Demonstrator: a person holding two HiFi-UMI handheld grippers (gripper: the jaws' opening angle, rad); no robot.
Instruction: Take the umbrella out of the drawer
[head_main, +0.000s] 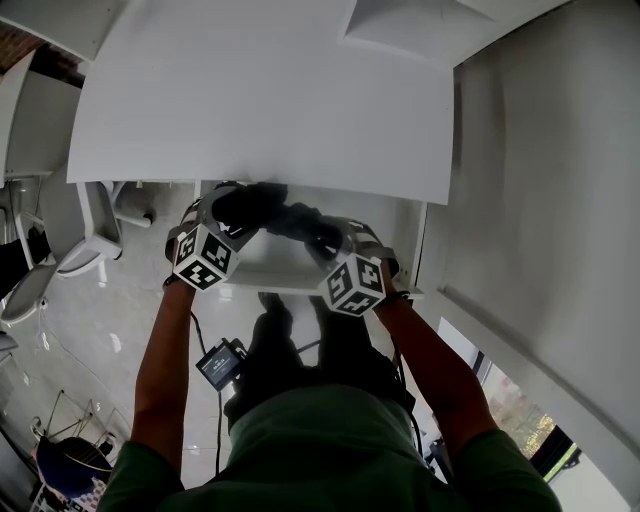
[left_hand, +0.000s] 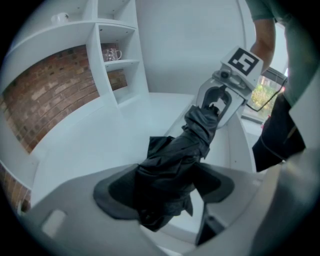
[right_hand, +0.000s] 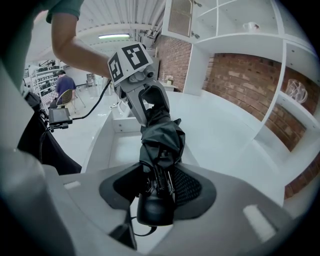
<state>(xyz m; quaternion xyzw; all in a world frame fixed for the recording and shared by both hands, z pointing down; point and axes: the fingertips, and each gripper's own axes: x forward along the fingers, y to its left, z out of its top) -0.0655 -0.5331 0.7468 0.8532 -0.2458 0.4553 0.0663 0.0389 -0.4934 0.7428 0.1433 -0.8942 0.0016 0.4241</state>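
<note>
The folded black umbrella (head_main: 285, 215) is held in the air over the open white drawer (head_main: 268, 278), just at the near edge of the white counter (head_main: 260, 90). Its long axis runs left to right, spanning the gap between the two grippers.

The left gripper (head_main: 236, 207) has its jaws clenched on the bunched fabric at the canopy end. The right gripper (head_main: 326, 240) grasps the other end, with its jaws pressed on the ribs just above the rounded handle (right_hand: 154, 209) (that handle pokes out on the near side of the jaws). Each gripper therefore has the umbrella right between its jaws, with the rest of it reaching sideways toward the other gripper. Neither hand is nearer than the other, since each holds its own end.

The umbrella appears to be above the drawer's walls already. What is left, I judge, is to bring it toward the person and away from the counter's edge. Both ends should stay level so the loose fabric does not catch on the drawer front.
</note>
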